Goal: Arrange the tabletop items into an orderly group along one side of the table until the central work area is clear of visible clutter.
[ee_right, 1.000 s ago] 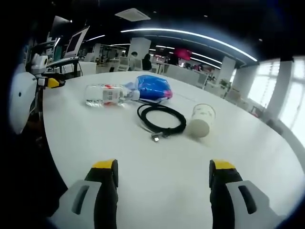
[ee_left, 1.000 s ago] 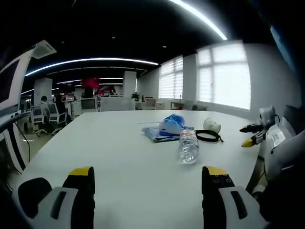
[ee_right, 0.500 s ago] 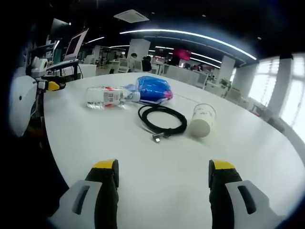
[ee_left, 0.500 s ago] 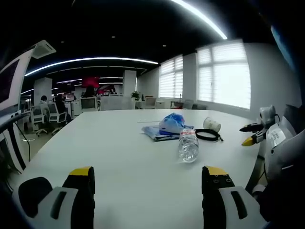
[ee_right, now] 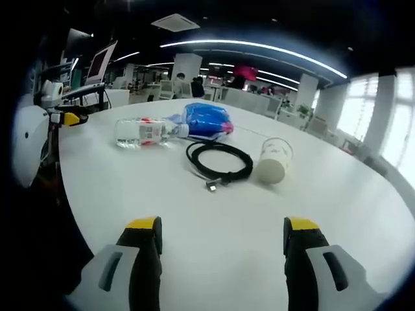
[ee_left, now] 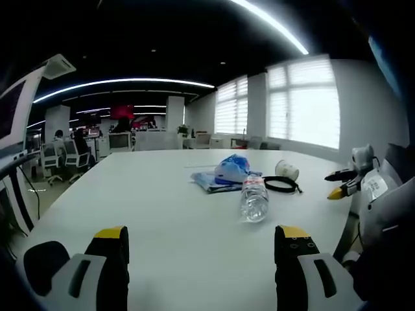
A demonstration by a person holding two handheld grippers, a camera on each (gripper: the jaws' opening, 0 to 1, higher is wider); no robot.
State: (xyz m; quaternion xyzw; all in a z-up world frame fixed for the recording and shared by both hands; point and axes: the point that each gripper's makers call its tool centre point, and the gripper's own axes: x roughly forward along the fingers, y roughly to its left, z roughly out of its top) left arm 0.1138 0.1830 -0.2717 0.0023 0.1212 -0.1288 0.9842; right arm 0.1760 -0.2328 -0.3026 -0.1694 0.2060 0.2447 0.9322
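Observation:
A clear plastic water bottle [ee_left: 253, 198] [ee_right: 146, 131] lies on its side on the white table [ee_left: 162, 207] [ee_right: 337, 214]. Behind it rests a blue plastic bag [ee_left: 227, 173] [ee_right: 204, 120]. A coiled black cable [ee_left: 280, 185] [ee_right: 219, 162] lies next to a tipped white paper cup [ee_left: 286, 170] [ee_right: 273, 162]. My left gripper [ee_left: 201, 236] is open above the near table edge, well short of the bottle. Also open, my right gripper [ee_right: 220, 230] hovers short of the cable. Each gripper's yellow-tipped jaws enter the other's view, the right gripper [ee_left: 340, 184] and the left gripper [ee_right: 68, 116].
An open office with desks, chairs and monitors [ee_left: 58, 152] lies beyond the table. Windows with blinds [ee_left: 305, 103] line the far wall. The table surface left of the items is bare.
Both views have shifted only slightly with the hands. The items on the table lie as before, and both grippers stay open.

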